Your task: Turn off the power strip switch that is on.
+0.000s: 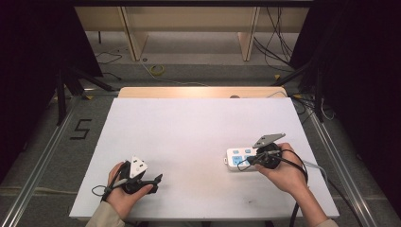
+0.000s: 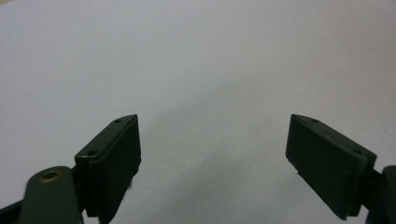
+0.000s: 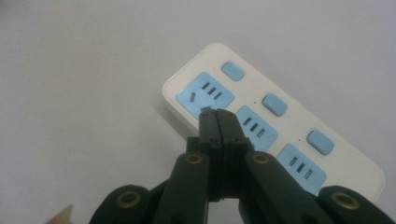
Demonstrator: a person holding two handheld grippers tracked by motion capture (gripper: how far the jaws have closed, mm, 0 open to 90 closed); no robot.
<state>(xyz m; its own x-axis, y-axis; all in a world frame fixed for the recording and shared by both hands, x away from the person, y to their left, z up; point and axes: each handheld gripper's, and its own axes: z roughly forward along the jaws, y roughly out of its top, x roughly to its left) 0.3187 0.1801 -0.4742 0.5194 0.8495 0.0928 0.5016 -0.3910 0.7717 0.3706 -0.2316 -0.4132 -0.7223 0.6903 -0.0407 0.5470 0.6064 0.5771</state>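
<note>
Near the right edge of the white counter (image 1: 189, 132) lies a white power strip (image 3: 280, 121) with blue sockets and blue switches. The right claw (image 3: 216, 113) is pressed fully shut, gripping nothing, its tips at the end socket (image 3: 204, 93); whether they touch it I cannot tell. This looks like a poke or press on the strip, so the next move needs careful aim at one switch (image 3: 232, 71). The left claw (image 2: 212, 140) rests wide open and empty over bare counter. The strip's far end is cut off, its cord hard to trace.
</note>
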